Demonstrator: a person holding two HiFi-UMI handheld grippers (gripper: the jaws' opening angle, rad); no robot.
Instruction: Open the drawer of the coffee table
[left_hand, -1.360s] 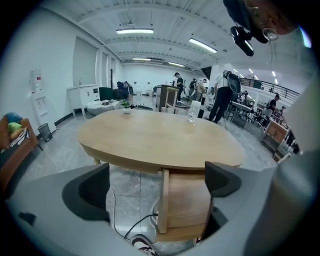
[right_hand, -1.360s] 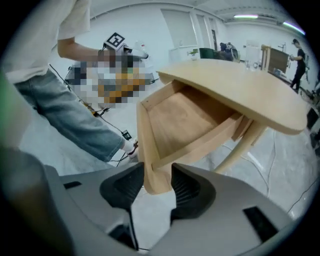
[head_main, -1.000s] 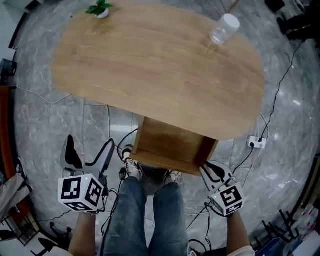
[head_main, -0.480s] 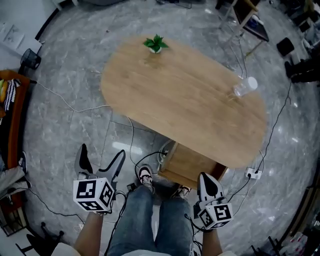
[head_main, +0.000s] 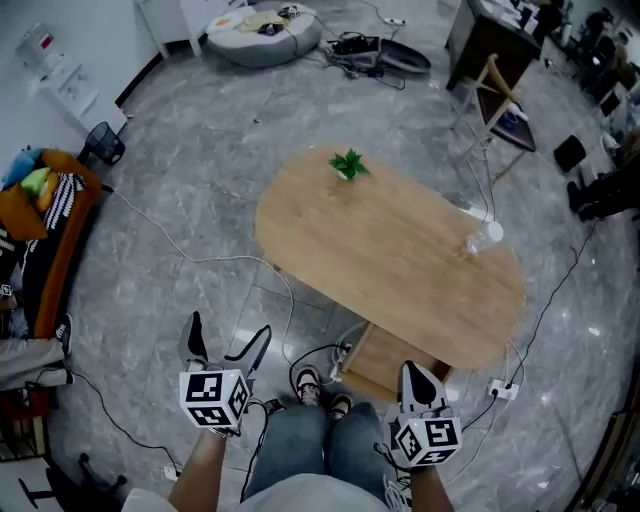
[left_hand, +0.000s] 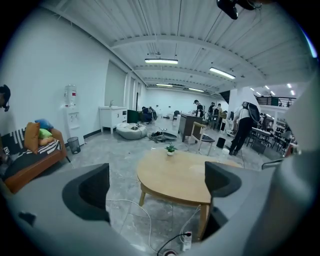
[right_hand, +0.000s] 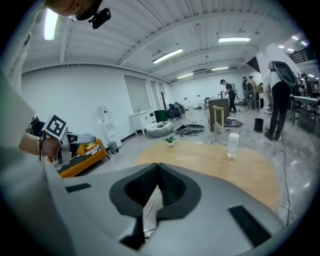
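One open wooden drawer (head_main: 378, 360) under oval pale wooden counter (head_main: 390, 255), left tongs (head_main: 228, 332) spread wide, empty, right tongs (head_main: 416, 375) pressed together, empty, both apart from it.

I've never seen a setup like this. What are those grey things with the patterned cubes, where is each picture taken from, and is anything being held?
There is no robot here. A person stands on the floor with a two-jaw gripper in each hand, and the cubes with square markers are part of those grippers. The picture from above comes from a camera on the person's head, looking down. The other two come from cameras riding on the grippers, each looking along its own jaws.

The left gripper has its jaws apart with nothing between them. The right gripper has its jaws together and is also empty.

Ahead stands an oval wooden coffee table. On it are a small potted plant and a clear bottle. Under the table's near edge the drawer sticks out, open.
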